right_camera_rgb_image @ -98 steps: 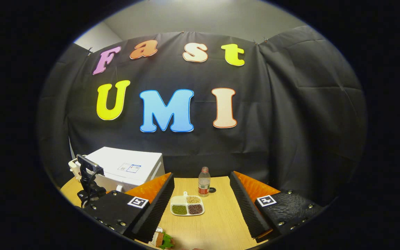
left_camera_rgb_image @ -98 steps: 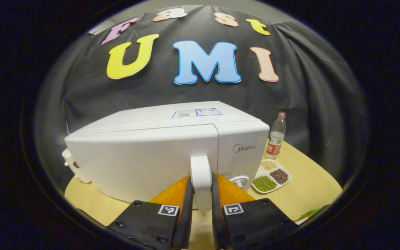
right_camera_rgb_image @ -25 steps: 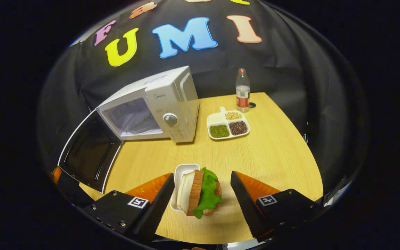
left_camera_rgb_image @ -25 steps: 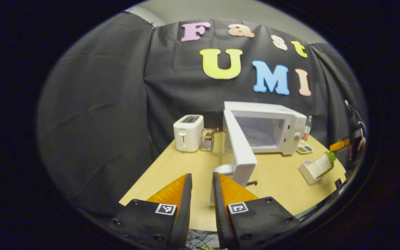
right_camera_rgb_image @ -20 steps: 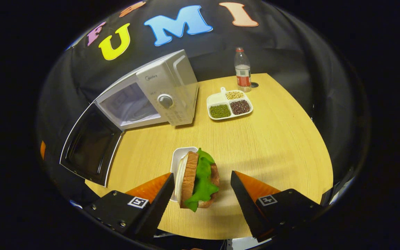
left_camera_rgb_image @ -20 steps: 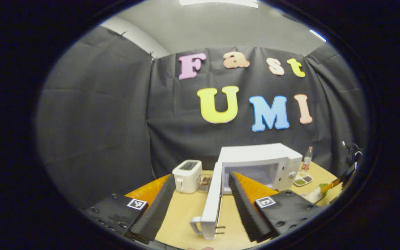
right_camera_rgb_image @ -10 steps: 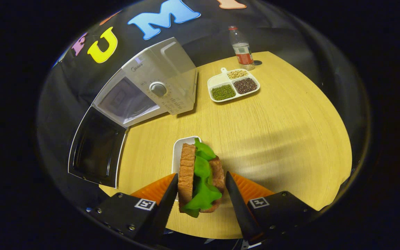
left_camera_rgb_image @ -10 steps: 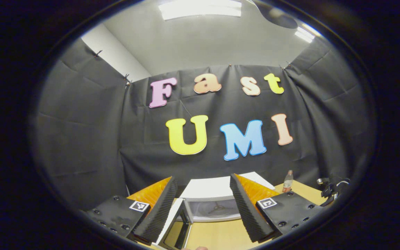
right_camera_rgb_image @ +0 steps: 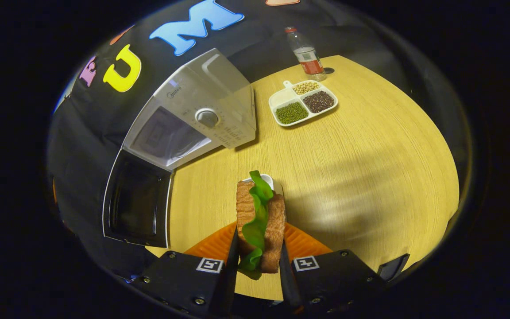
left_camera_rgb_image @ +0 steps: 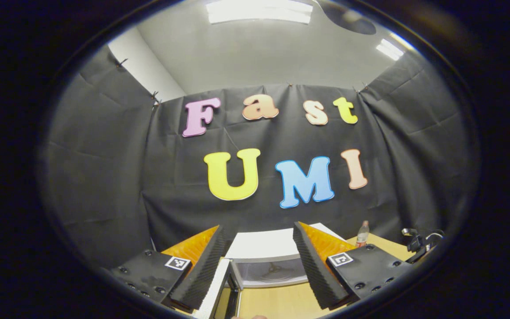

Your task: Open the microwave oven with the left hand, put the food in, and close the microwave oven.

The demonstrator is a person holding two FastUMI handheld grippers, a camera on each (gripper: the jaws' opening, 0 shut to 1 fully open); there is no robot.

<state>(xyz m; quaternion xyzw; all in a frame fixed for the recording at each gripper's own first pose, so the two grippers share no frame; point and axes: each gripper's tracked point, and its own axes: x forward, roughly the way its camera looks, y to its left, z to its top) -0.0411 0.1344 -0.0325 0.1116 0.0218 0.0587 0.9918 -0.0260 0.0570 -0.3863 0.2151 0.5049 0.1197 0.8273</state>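
In the right gripper view, my right gripper (right_camera_rgb_image: 258, 239) is shut on a sandwich (right_camera_rgb_image: 275, 221) of brown bread and green lettuce, standing on edge near the table's front. A white holder (right_camera_rgb_image: 268, 180) peeks out just behind the sandwich's top. The white microwave (right_camera_rgb_image: 202, 117) stands at the back left with its door (right_camera_rgb_image: 137, 204) swung wide open and its cavity bare. In the left gripper view, my left gripper (left_camera_rgb_image: 258, 230) is open and holds nothing. It is raised and faces the microwave (left_camera_rgb_image: 261, 243), whose open door (left_camera_rgb_image: 217, 294) shows beside the left finger.
A divided white tray (right_camera_rgb_image: 303, 106) of beans lies right of the microwave, with a plastic bottle (right_camera_rgb_image: 307, 55) behind it. The wooden table (right_camera_rgb_image: 370, 177) has bare room on the right. The left gripper view has the bottle (left_camera_rgb_image: 362, 234) and the other gripper's rig (left_camera_rgb_image: 419, 241) at far right.
The left gripper pulled the door open, let go of the handle, opened and rose. The right gripper came down over the sandwich and shut on it.
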